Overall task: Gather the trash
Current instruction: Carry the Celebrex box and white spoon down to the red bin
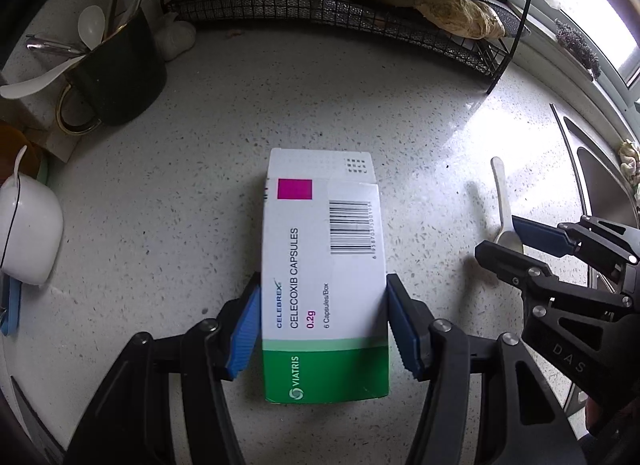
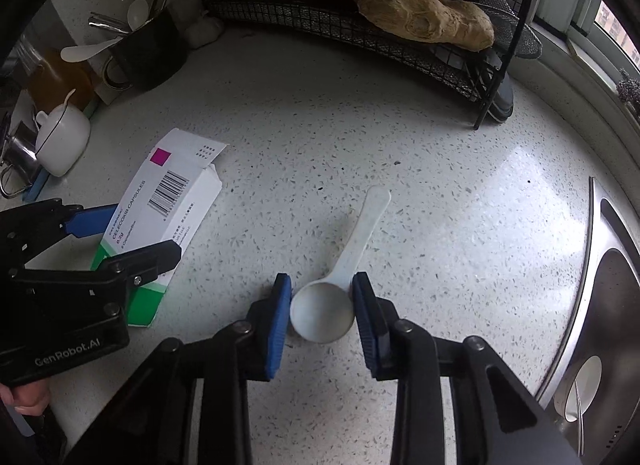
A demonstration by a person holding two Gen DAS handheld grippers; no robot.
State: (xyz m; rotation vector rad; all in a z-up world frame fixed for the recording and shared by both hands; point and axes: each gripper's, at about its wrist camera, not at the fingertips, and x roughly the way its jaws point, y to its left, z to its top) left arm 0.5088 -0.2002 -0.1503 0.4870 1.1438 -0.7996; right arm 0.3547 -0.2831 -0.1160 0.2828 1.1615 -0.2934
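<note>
A white and green medicine box (image 1: 324,273) lies flat on the speckled counter (image 1: 192,205). My left gripper (image 1: 324,281) is shut on it, a blue pad pressed against each long side. The box's far flap stands open in the right wrist view (image 2: 172,193), where the left gripper (image 2: 144,233) reaches in from the left. To the right of the box lies a white plastic scoop (image 2: 324,313), handle pointing away. My right gripper (image 2: 322,285) is closed around its round bowl, both pads touching the rim. In the left wrist view the right gripper (image 1: 496,237) covers most of the scoop (image 1: 502,193).
A black wire rack (image 1: 340,17) with a ginger root (image 2: 428,17) lines the back. A dark mug of utensils (image 1: 120,77) and a white cup (image 1: 28,225) stand at the left. A steel sink (image 2: 608,305) borders the right.
</note>
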